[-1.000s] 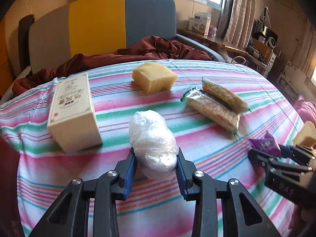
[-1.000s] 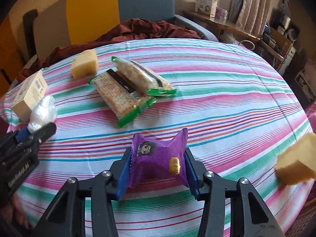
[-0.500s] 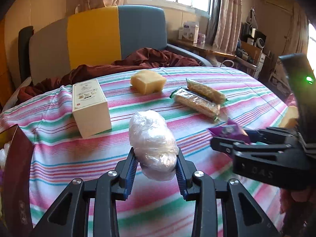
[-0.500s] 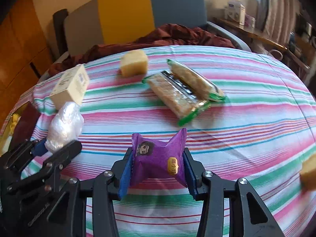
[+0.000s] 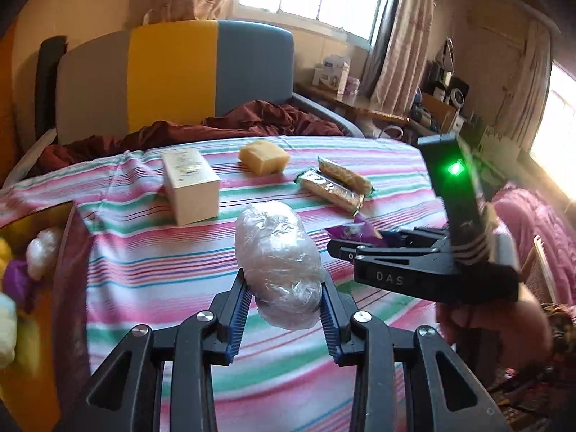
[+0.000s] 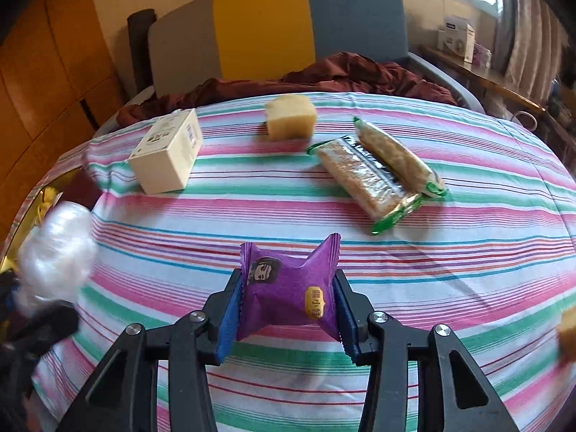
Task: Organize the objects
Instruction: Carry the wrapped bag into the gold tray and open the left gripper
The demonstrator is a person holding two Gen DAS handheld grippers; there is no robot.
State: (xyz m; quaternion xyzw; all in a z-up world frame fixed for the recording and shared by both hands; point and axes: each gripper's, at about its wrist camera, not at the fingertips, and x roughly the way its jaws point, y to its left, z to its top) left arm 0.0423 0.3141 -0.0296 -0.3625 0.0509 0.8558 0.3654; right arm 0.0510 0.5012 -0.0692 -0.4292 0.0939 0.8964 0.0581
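Left claw (image 5: 284, 300): clamped on my plastic-wrapped bundle (image 5: 279, 266); bundle off the striped table (image 5: 151, 252)
Right claw (image 6: 286, 309): pinching my purple snack packet (image 6: 288, 295) by both sides; packet above the cloth
Table: cream box (image 6: 167, 151), yellow sponge block (image 6: 291, 117), two cracker packs (image 6: 378, 172) lying apart
Left edge: box of soft things (image 5: 21, 270), blurred

Two grippers were in view, the left gripper (image 5: 284, 298) and the right gripper (image 6: 286, 309). There was one clear plastic-wrapped bundle (image 5: 279, 262) and one purple snack packet (image 6: 289, 295). On the striped tabletop (image 6: 468, 270) lay one cream box (image 6: 167, 156), two cracker packs (image 6: 367, 176) (image 6: 394, 156) and two yellow sponge blocks (image 6: 289, 120) (image 6: 568, 327).
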